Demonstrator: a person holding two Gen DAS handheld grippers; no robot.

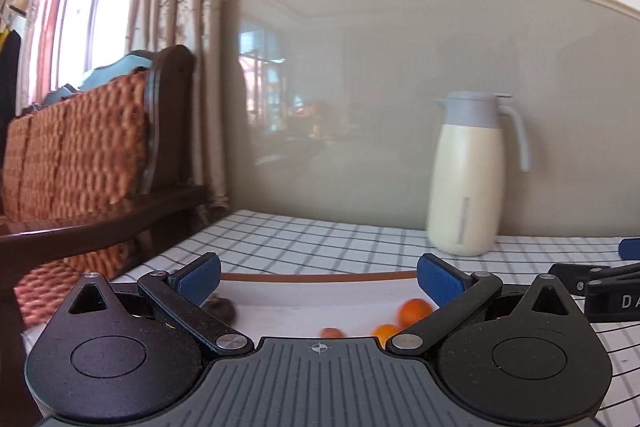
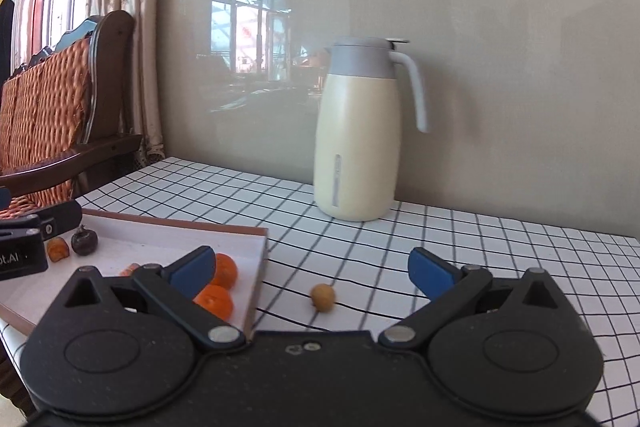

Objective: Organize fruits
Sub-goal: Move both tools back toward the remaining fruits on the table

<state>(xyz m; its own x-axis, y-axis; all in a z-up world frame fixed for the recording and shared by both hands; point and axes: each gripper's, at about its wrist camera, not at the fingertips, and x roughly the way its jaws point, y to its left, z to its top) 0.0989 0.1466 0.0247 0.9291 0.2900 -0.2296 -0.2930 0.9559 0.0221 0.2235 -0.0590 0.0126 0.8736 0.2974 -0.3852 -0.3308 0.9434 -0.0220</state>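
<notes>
Your left gripper (image 1: 319, 277) is spread wide and holds nothing; it hangs over the near edge of the white tray (image 2: 172, 239), whose brown rim runs across between the blue pads. Your right gripper (image 2: 313, 269) is likewise released and empty, poised above the checked tablecloth (image 2: 460, 247) just to the right of the tray.

Inside the tray you have two oranges (image 2: 219, 285) touching each other near its right wall, a dark purple fruit (image 2: 84, 240) toward the far left, an orange-coloured piece (image 2: 57, 249) just beside it, and a small reddish fruit (image 1: 332, 332) near the front, partly hidden by the left gripper's body. One small tan round fruit (image 2: 323, 297) lies outside the tray, on the cloth, close to its right wall and between your right gripper's fingers in that view.

A cream thermos jug (image 2: 358, 135) with a grey lid and handle stands upright at the back of the table against the wall, well apart from the fruit. A wooden bench with a woven orange cushion (image 1: 80, 147) sits to the left, beside the curtain
</notes>
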